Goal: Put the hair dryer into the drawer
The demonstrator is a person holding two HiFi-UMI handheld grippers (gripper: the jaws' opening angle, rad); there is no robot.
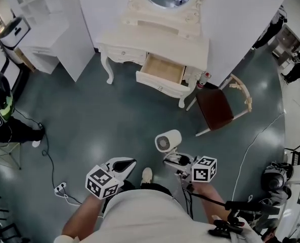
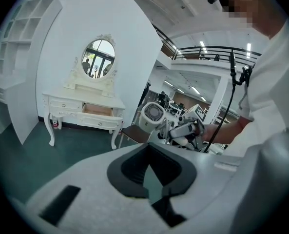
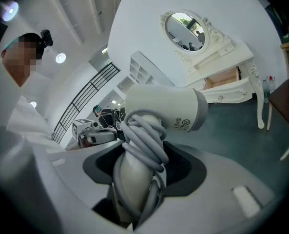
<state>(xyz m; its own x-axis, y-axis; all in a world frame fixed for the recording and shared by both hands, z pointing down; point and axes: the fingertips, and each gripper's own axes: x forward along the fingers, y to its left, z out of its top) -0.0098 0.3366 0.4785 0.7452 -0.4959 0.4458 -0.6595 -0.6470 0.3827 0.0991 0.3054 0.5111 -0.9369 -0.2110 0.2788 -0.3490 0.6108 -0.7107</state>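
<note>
- Clamped in the right gripper (image 1: 174, 161), jaws wide around the cord-wrapped handle: white hair dryer (image 1: 168, 140), barrel uppermost, grille toward the head camera.
- Position of hair dryer: over the green floor (image 1: 114, 110), well apart from the drawer (image 1: 162, 69).
- In the left gripper (image 1: 123, 164): nothing; jaws drawn narrow, tips together.
- Pulled out and open, under the top of the cream dressing table (image 1: 155, 38): the drawer, wooden inside.
- Just right of the table: chair (image 1: 215, 108), dark red seat.
</note>
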